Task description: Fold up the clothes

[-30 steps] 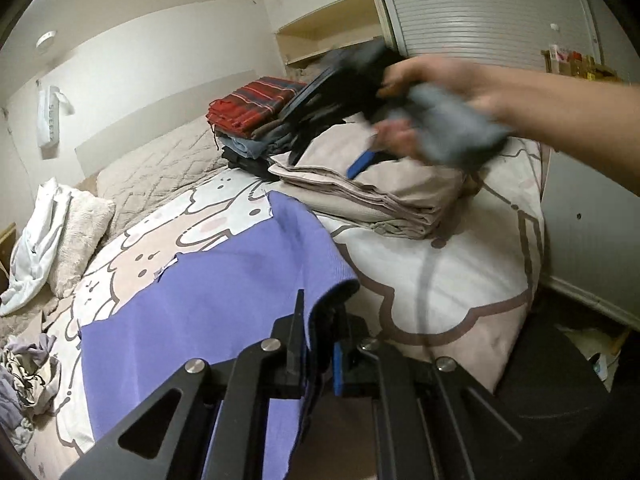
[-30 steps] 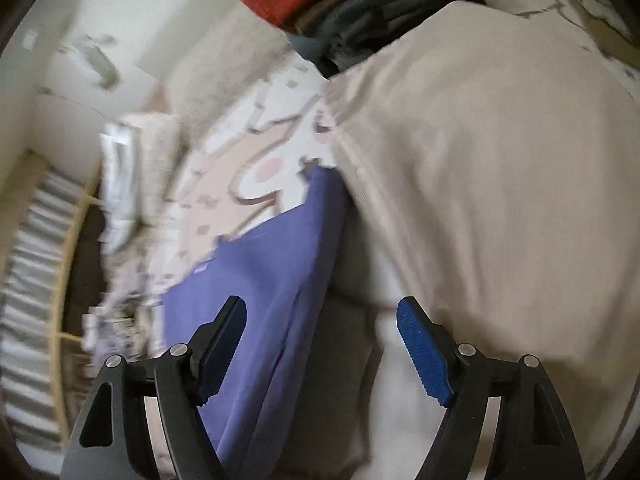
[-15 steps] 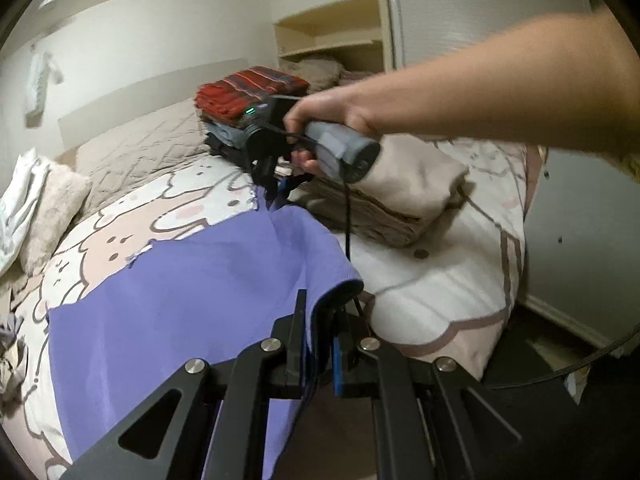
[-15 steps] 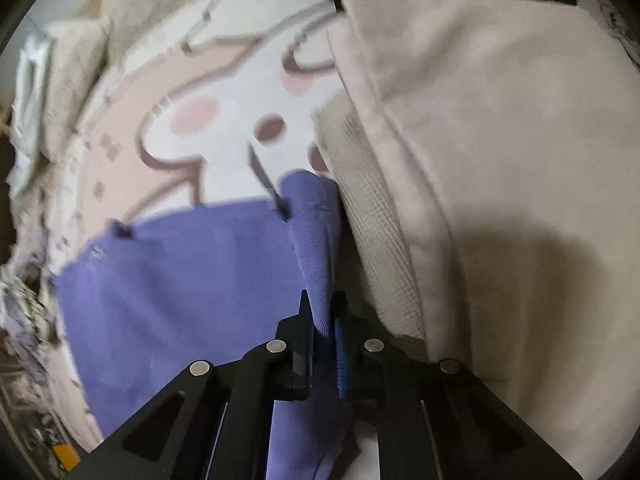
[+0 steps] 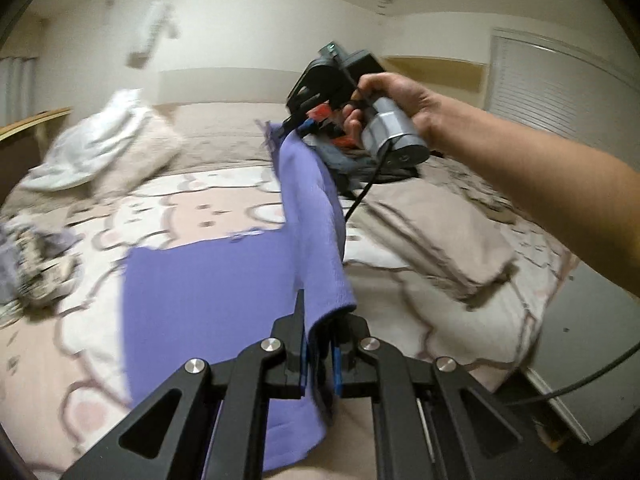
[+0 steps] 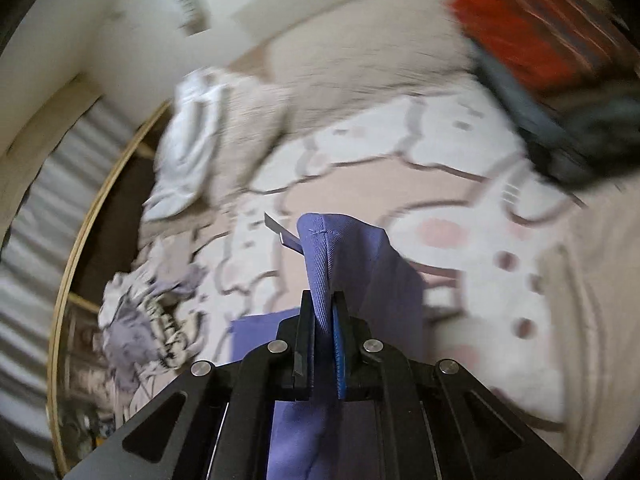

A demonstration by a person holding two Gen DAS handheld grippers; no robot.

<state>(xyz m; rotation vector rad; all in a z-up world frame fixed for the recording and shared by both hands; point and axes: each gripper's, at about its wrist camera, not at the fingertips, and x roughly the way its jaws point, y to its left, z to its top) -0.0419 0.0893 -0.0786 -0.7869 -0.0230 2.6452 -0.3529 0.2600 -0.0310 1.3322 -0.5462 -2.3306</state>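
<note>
Over on the left, a crumpled heap of clothes (image 5: 36, 256) sits at the bed's edge, with a white garment (image 5: 92, 148) draped over a pillow behind it. The bed (image 5: 192, 216) wears a cartoon-print cover. Centre stage, the purple cloth (image 5: 208, 292) lies partly flat, one edge lifted between both grippers: the left gripper (image 5: 320, 356) has its fingers clamped on the near corner, the right gripper (image 6: 323, 344) pinches the far corner, held up by the person's hand (image 5: 396, 96). To the right, a folded beige blanket (image 5: 436, 232) lies close beside the cloth; a stack with a red plaid top (image 6: 532, 32) sits behind. White walls, blurred.
</note>
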